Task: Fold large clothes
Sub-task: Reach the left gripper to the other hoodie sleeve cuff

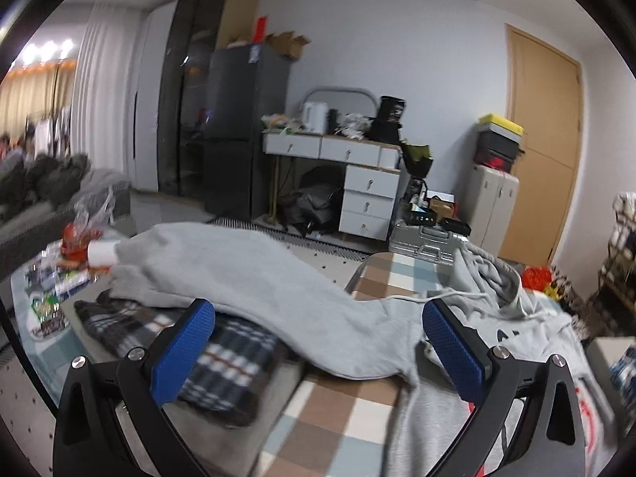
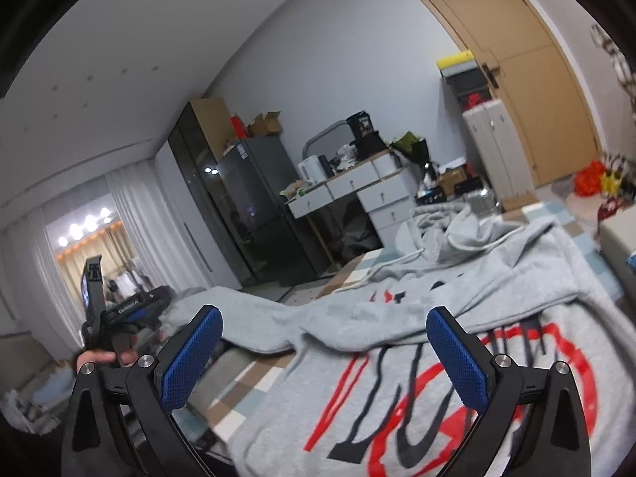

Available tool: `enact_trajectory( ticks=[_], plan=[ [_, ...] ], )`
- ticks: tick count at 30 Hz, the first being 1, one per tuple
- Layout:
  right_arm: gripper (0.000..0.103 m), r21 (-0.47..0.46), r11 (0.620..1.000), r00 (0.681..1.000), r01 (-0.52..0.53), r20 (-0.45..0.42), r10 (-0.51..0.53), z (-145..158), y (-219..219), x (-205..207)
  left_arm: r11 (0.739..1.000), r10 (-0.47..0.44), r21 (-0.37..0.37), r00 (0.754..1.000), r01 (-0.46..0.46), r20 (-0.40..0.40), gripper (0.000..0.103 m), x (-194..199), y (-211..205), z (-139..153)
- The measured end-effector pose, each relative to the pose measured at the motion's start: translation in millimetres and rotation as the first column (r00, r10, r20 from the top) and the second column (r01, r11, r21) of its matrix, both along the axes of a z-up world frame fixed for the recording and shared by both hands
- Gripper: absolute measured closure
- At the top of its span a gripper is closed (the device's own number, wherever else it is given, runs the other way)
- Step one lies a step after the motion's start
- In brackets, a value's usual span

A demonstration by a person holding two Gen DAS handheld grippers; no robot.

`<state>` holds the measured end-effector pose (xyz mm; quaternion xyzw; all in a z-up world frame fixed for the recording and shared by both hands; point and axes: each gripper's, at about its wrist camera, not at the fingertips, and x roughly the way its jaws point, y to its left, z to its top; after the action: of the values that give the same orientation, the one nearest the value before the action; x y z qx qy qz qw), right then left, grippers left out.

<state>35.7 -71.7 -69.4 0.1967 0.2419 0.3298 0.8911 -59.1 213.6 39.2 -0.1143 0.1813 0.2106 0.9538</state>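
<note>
the left gripper (image 1: 318, 342) is hovering with fingers spread wide, empty, nearer the grey hoodie's sleeve (image 1: 246, 274), which is running lengthwise toward the frame's left. the right gripper (image 2: 324, 351), equally wide and empty, is facing the hoodie (image 2: 457, 377) body on the checkered tabletop (image 1: 338, 409).

Your large light-grey cotton hoodie (image 2: 457, 278) lies face up, spread across the checked brown, white and pale-blue table cover (image 1: 338, 409). Its chest carries a big red and black printed design (image 2: 457, 389), partly wrinkled. You can see the hood (image 2: 449, 222) bunched in a heap at the far end, with its white drawstrings (image 2: 397, 262) trailing over the cloth. One long grey sleeve (image 1: 246, 278) stretches out sideways off the body, its ribbed cuff (image 1: 127, 262) resting at the far left, and it drapes over a dark plaid folded garment (image 1: 222, 357).
</note>
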Motion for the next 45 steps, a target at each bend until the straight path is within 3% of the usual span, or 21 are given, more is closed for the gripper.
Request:
enact_trajectory(
  ticks=[4, 7, 9, 12, 14, 19, 22, 26, 32, 35, 37, 39, 43, 45],
  plan=[
    [0.000, 0.051, 0.998, 0.997, -0.024, -0.067, 0.027, -6, -5, 7, 0.988, 0.043, -0.145, 0.998, -0.048, -0.042, 0.001, -7, 63, 1],
    [0.000, 0.081, 0.996, 0.996, -0.027, -0.081, 0.034, -8, -11, 9, 0.951, 0.058, -0.297, 0.995, -0.080, -0.084, 0.001, -8, 116, -7],
    [0.000, 0.091, 0.996, 0.996, -0.025, -0.083, 0.033, -8, -14, 9, 0.896, 0.034, -0.438, 0.995, -0.071, -0.092, 0.001, -9, 151, -18],
    [0.000, 0.109, 0.994, 0.995, -0.019, -0.092, 0.029, -7, -18, 8, 0.786, 0.006, -0.616, 0.997, -0.055, -0.082, 0.001, -7, 187, -40],
    [0.000, 0.119, 0.993, 0.995, -0.014, -0.098, 0.026, -8, -19, 9, 0.749, -0.001, -0.660, 0.997, -0.049, -0.075, 0.001, -3, 201, -52],
    [0.000, 0.136, 0.991, 0.992, -0.005, -0.122, 0.022, -11, -22, 12, 0.703, -0.017, -0.711, 0.999, -0.021, -0.046, 0.001, 7, 220, -70],
    [0.000, 0.139, 0.990, 0.991, 0.001, -0.135, 0.018, -13, -23, 15, 0.660, -0.051, -0.751, 0.999, 0.028, -0.008, 0.001, 15, 233, -82],
    [0.000, 0.144, 0.990, 0.987, 0.007, -0.162, 0.016, -18, -22, 18, 0.618, -0.069, -0.781, 0.996, 0.090, 0.060, 0.001, 23, 246, -81],
    [0.000, 0.125, 0.992, 0.983, 0.012, -0.185, 0.011, -23, -19, 22, 0.524, -0.054, -0.835, 0.985, 0.168, 0.164, 0.001, 20, 264, -86],
    [0.000, 0.108, 0.994, 0.981, 0.011, -0.192, 0.010, -25, -15, 22, 0.513, -0.059, -0.831, 0.974, 0.217, 0.218, 0.001, 11, 269, -83],
    [0.000, 0.101, 0.995, 0.981, 0.010, -0.196, 0.010, -26, -14, 23, 0.521, -0.073, -0.816, 0.965, 0.252, 0.251, 0.001, 8, 268, -72],
    [0.000, 0.093, 0.996, 0.980, 0.007, -0.201, 0.012, -27, -12, 23, 0.533, -0.069, -0.814, 0.971, 0.229, 0.229, 0.001, 5, 270, -70],
    [0.000, 0.087, 0.996, 0.978, -0.003, -0.208, 0.021, -29, -8, 24, 0.527, -0.097, -0.826, 0.980, 0.199, 0.174, 0.001, 2, 265, -77],
    [0.000, 0.078, 0.997, 0.977, -0.011, -0.210, 0.027, -29, -5, 24, 0.545, -0.114, -0.820, 0.984, 0.175, 0.134, 0.001, 4, 264, -80]
  ],
)
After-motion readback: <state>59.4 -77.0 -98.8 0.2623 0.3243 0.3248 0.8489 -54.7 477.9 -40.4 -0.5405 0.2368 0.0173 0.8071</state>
